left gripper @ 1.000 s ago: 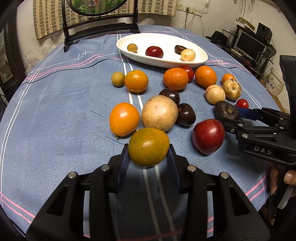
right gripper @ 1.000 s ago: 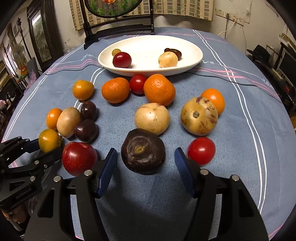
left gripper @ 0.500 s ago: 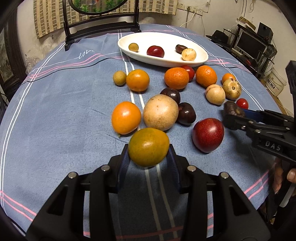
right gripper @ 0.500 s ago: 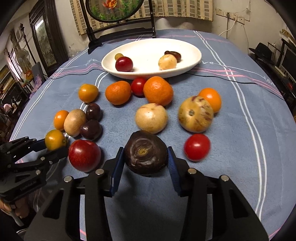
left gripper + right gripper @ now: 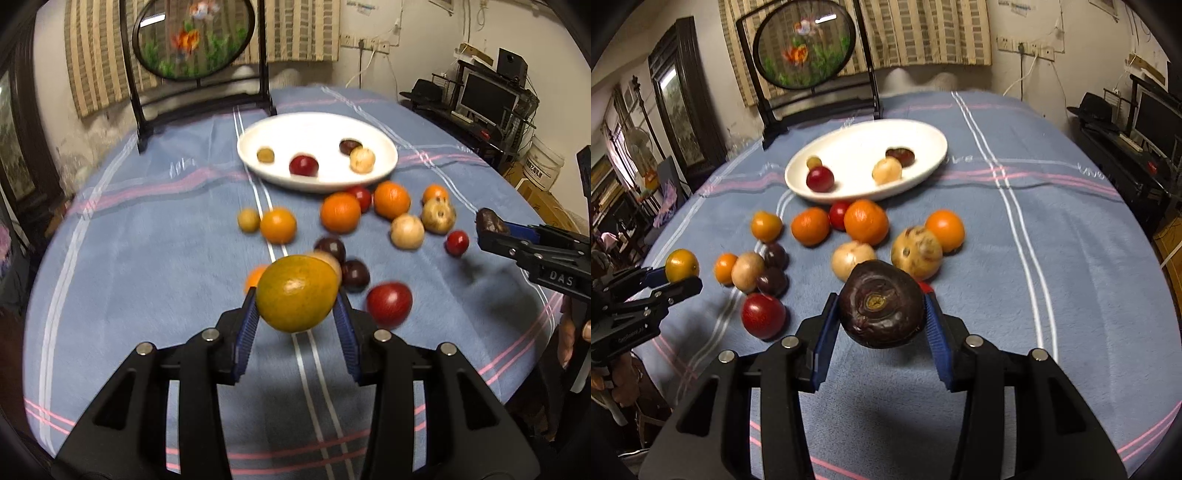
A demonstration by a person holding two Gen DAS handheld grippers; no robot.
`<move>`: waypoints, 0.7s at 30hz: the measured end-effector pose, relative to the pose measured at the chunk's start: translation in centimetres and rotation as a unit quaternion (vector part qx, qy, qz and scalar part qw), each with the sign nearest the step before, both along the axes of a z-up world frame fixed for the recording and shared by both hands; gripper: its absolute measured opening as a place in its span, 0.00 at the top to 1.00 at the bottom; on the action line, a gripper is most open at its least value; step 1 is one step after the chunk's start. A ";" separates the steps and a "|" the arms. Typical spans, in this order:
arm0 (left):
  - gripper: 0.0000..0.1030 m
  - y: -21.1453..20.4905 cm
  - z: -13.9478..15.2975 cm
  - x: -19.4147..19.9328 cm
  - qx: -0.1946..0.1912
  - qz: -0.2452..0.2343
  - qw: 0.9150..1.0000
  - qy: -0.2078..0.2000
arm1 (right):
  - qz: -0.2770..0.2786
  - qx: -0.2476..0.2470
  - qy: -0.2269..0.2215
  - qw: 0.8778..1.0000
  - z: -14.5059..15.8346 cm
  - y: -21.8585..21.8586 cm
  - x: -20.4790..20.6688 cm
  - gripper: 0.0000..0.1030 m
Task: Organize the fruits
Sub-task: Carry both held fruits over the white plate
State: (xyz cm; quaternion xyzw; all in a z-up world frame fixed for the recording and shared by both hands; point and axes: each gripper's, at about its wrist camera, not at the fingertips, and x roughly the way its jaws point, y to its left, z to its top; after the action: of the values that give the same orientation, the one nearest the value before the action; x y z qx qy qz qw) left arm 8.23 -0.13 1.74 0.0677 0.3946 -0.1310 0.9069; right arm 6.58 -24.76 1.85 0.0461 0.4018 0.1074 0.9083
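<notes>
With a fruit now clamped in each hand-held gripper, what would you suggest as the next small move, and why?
Probably carry both forward to the white plate and release there. The left hand-held gripper grips a yellow-green fruit and the right hand-held gripper a dark purple fruit, both lifted clear of the tablecloth. The plate already holds four fruits, with bare space left in its middle.

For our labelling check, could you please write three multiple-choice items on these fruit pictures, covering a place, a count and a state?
1. Where is the white dish?
A. beyond the loose fruits
B. under the left gripper
C. on the floor

2. How many fruits lie in the dish?
A. two
B. four
C. seven

3. What does the right gripper hold?
A. nothing
B. a red fruit
C. a dark wrinkled fruit

Answers: 1 A, the dish sits behind the scattered fruits; 2 B, four show inside; 3 C, both pads press the dark fruit above the blue cloth.
</notes>
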 end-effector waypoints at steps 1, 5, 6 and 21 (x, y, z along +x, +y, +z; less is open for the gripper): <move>0.60 -0.1 0.7 0.3 0.008 -0.001 1.000 -0.010 | 0.001 0.001 -0.004 1.000 0.4 -0.1 0.1 0.55; 0.60 -0.4 2.9 1.7 0.012 -0.008 1.000 -0.026 | 0.004 -0.002 -0.016 1.000 1.3 -0.3 0.7 0.55; 0.60 -0.5 3.4 2.2 0.013 -0.010 0.999 -0.031 | 0.004 -0.002 -0.020 1.000 1.7 -0.4 1.1 0.55; 0.60 -2.6 4.2 12.7 0.006 0.006 1.000 -0.016 | 0.010 -0.010 -0.044 0.999 3.8 0.9 10.5 0.55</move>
State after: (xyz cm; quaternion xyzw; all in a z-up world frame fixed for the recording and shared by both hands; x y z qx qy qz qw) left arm 20.93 -2.75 5.93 0.0725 0.3814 -0.1227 0.9133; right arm 17.05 -23.88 5.67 0.0284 0.3628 0.1143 0.9244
